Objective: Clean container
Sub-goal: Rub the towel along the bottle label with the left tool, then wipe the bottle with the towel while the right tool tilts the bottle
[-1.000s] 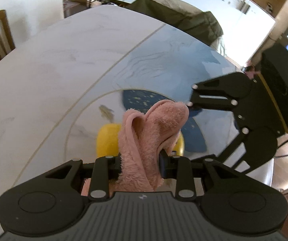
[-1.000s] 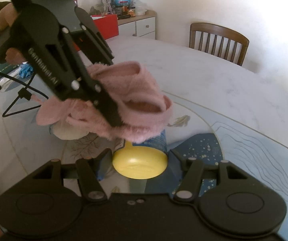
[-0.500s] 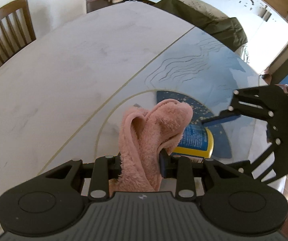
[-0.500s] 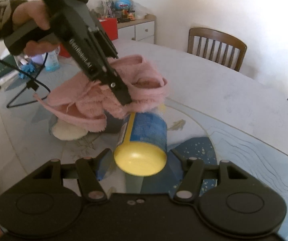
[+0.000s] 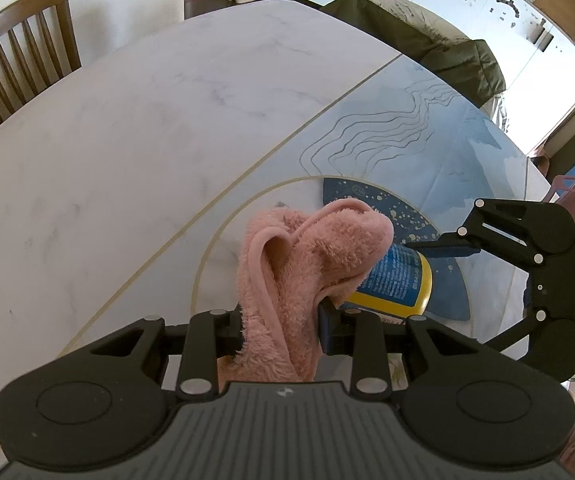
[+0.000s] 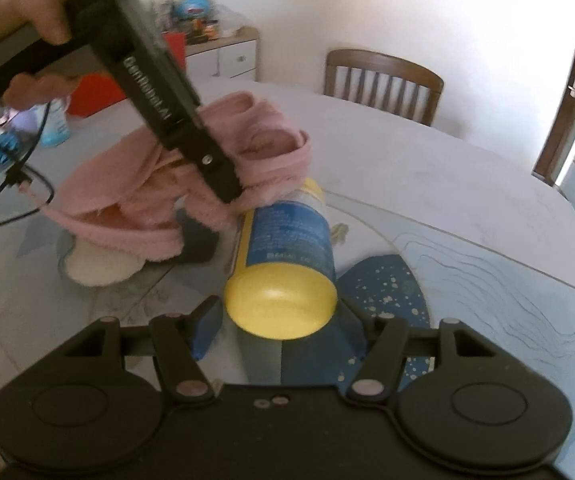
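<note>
A yellow container (image 6: 287, 256) with a blue label lies level, base toward the camera, and my right gripper (image 6: 279, 328) is shut on it near the base. My left gripper (image 6: 223, 184), held by a person's hand (image 6: 43, 12), is shut on a pink fluffy cloth (image 6: 255, 152). The cloth rests on the container's far end and hides the top there. In the left wrist view the pink cloth (image 5: 299, 264) bulges from my left gripper (image 5: 281, 320), with the container (image 5: 399, 280) just right of it. One of the right gripper's fingers (image 5: 447, 245) lies along it.
Everything is above a white marble table (image 5: 127, 140) with a blue patterned mat (image 6: 387, 292). A pale pad (image 6: 99, 268) lies below the hanging cloth. A black cable (image 6: 15, 196), a blue bottle (image 6: 55, 128) and a red box (image 6: 99, 92) lie left. A wooden chair (image 6: 383, 80) stands behind.
The pink cloth has slid along the container from near its yellow base to its far end. More of the blue label now shows. The right gripper has kept hold of the container.
</note>
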`<state>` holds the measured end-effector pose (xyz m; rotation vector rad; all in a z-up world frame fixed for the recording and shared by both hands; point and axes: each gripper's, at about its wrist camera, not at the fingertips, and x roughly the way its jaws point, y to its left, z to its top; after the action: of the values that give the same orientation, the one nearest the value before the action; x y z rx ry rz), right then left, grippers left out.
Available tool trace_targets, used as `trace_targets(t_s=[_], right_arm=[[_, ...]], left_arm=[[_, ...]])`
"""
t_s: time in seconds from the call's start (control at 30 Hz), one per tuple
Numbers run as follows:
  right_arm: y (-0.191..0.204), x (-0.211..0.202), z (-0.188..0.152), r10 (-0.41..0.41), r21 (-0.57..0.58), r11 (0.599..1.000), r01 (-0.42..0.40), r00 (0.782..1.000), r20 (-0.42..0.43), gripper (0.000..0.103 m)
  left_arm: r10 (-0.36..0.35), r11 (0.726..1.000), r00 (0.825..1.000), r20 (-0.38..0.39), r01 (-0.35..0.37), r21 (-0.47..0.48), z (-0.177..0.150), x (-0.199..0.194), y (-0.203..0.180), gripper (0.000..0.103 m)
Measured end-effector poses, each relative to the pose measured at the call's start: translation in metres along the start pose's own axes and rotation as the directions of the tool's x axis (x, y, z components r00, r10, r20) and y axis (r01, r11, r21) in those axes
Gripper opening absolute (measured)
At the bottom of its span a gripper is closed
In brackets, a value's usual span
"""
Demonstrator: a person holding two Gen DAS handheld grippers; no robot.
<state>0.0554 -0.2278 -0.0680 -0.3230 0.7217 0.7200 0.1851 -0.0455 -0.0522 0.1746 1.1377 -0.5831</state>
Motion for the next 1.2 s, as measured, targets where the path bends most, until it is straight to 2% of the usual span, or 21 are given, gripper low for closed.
trace_targets(t_s=[0.23,0.37,0.57,0.7,0.77,0.83,0.93,1.2], right_arm=[[-0.014,-0.003,0.004,0.029,0.051,0.998,-0.029,1.0,0.005,0.061],[-0.029,-0.006,0.007,0.111,0.123,0.986,-0.11,0.994,0.0,0.061],[-0.051,-0.011,0.005,0.257,0.273,0.929,-0.25,0.966,0.009,0.061],[-0.06,-0.014,0.001,0.34,0.341,0.882,-0.325,0.94,0.015,0.061],[-0.06,-0.015,-0.001,0.363,0.35,0.871,-0.344,0.932,0.012,0.061],[-0.058,-0.015,-0.005,0.36,0.351,0.875,-0.334,0.933,-0.011,0.061],[-0.059,-0.019,-0.01,0.372,0.362,0.868,-0.341,0.928,-0.017,0.061],[-0.067,-0.026,-0.016,0.39,0.411,0.84,-0.354,0.921,-0.005,0.061]], left_arm=[[-0.004,1.0,1.0,0.008,0.004,-0.003,-0.003,-0.001,0.001,0.031],[-0.01,1.0,1.0,0.029,0.01,-0.007,-0.007,-0.007,-0.001,0.03],[-0.092,0.992,0.994,0.058,0.086,0.089,-0.021,-0.03,-0.029,0.03],[-0.184,0.976,0.981,0.06,0.175,0.13,-0.028,-0.04,-0.056,0.03],[-0.199,0.972,0.978,0.054,0.19,0.14,-0.029,-0.037,-0.066,0.031],[-0.2,0.972,0.979,0.046,0.192,0.137,-0.029,-0.031,-0.07,0.031],[-0.234,0.969,0.971,0.044,0.23,0.085,-0.029,-0.023,-0.064,0.031],[-0.204,0.979,0.978,0.05,0.203,0.028,-0.03,-0.015,-0.045,0.031]])
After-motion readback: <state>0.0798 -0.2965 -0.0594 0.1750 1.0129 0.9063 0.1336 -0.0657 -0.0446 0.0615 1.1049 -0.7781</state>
